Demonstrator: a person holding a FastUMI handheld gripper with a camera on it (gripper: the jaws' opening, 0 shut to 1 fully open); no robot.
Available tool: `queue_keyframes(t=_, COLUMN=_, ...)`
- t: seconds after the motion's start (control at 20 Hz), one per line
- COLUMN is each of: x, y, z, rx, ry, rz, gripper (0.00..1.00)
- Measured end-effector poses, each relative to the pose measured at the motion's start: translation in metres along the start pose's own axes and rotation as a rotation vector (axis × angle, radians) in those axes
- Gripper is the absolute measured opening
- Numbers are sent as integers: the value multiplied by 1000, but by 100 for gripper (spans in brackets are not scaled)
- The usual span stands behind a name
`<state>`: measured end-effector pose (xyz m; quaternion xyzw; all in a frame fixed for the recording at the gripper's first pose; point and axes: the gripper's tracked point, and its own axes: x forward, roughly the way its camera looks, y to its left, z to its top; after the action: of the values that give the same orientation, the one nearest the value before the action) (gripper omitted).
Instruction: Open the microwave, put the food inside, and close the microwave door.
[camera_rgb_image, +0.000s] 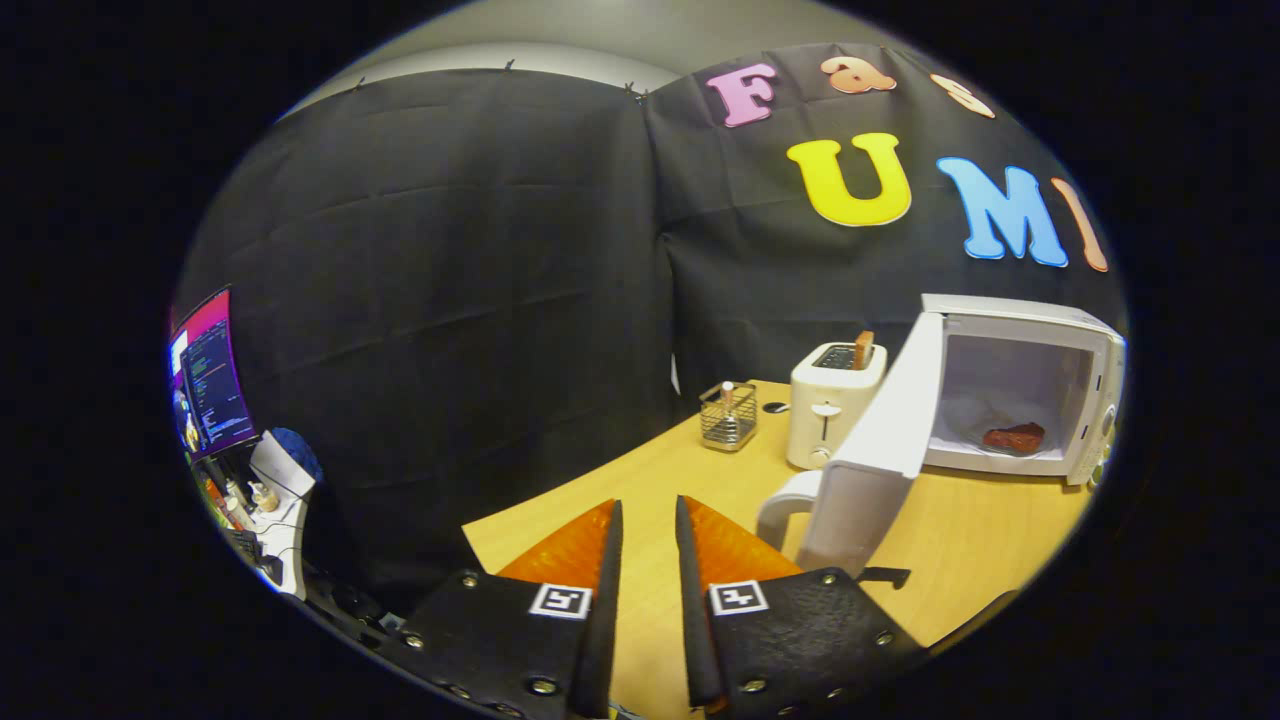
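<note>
The white microwave (1095, 335) stands on the wooden table (980, 540), beyond my fingers and to the right. Its door (895, 410) is swung wide open toward me, with the curved handle (778, 505) on its near edge. A reddish-brown piece of food (1014, 437) lies on the floor inside the microwave cavity. My gripper (648, 510) hovers over the table's near edge, left of the door handle and apart from it. Its fingers stand a narrow gap apart with nothing between them.
A white toaster (830, 410) with a slice of toast (863, 350) sticking up stands just left of the open door. A wire basket (728, 417) sits beside it. Off the table, to the left, are a lit monitor (210, 375) and desk clutter.
</note>
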<state>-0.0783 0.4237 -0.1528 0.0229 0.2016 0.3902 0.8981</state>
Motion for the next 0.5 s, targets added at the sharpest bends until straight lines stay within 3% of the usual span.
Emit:
queue_keyframes(t=0.05, x=3, y=-10, z=-4, rx=-2, ry=9, rz=-17, gripper=11)
queue_keyframes(t=0.15, x=5, y=-11, z=-14, rx=27, ry=47, rz=8, gripper=1)
queue_keyframes(t=0.5, x=-23, y=-36, z=-22, rx=12, ry=54, rz=-27, gripper=1)
